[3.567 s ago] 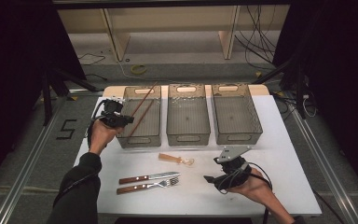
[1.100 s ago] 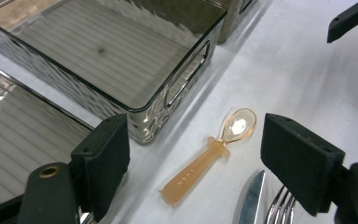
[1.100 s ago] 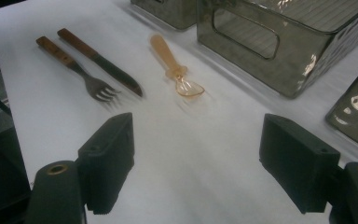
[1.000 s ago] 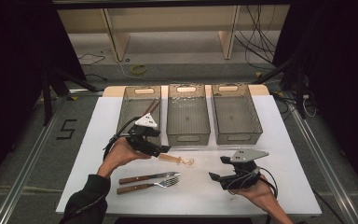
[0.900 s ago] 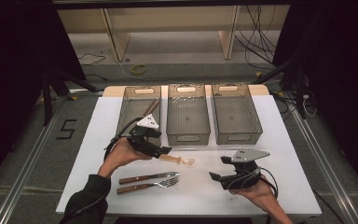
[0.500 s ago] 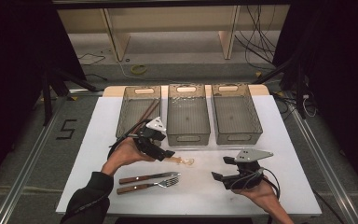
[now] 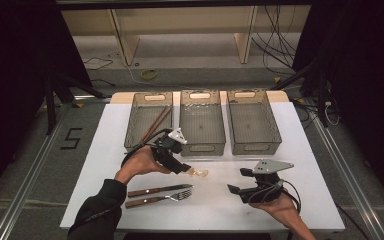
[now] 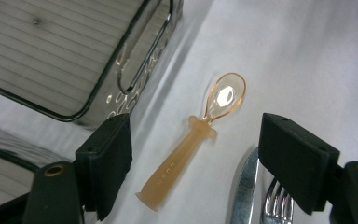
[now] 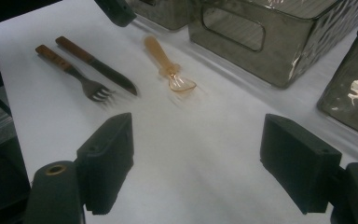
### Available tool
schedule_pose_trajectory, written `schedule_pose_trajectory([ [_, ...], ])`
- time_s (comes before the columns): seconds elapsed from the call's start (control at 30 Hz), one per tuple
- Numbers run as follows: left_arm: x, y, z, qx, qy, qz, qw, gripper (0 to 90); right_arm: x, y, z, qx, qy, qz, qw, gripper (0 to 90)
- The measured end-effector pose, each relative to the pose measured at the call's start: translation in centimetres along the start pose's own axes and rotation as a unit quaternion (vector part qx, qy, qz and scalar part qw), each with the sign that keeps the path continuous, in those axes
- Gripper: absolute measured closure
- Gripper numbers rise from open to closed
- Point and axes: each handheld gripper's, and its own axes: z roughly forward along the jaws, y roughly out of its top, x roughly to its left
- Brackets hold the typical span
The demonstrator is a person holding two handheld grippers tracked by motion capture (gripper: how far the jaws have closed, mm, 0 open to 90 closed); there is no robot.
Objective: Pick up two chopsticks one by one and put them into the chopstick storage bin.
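Left tongs (image 8: 196,154) are hovering over the worktop (image 7: 310,150) with their jaws standing apart, one on each side of the amber spoon (image 8: 193,140) and touching nothing; the jaws have just been closing a little, with the spoon lying between them but not gripped. In the high view the left tongs (image 7: 182,167) are sitting just in front of the left and middle bins, right at the handle end of the spoon (image 7: 197,173). The spoon is lying flat on the white surface, bowl pointing away from the tongs, close beside the near wall of the middle bin (image 7: 202,148). A knife (image 7: 157,190) and a fork (image 7: 160,199), both with wooden handles, are lying side by side nearer the person, just beside the spoon. Two brown sticks, probably chopsticks (image 7: 155,124), are resting in the left bin (image 7: 130,135). The right bin (image 7: 275,132) is standing next to the middle one. Right tongs (image 7: 236,190) are resting low near the front of the worktop, well apart from the spoon, their jaws apart too and holding nothing, as the right gripper view (image 9: 196,172) is showing.
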Motion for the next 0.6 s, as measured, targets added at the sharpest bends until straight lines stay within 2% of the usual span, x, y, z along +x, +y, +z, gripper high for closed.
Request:
schedule_pose_trajectory([
  [0.37, 0.5, -0.3, 1.4, 0.045, -0.002, 0.011, 0.9989, 27.6, -0.1, -0.1, 0.0, 0.002, 0.001, 0.002, 1.0, 26.6],
  [0.6, 0.8, -0.7, 2.2, 0.059, -0.003, 0.008, 0.9982, 28.0, -0.1, -0.1, -0.1, 0.002, 0.001, 0.002, 1.0, 26.6],
])
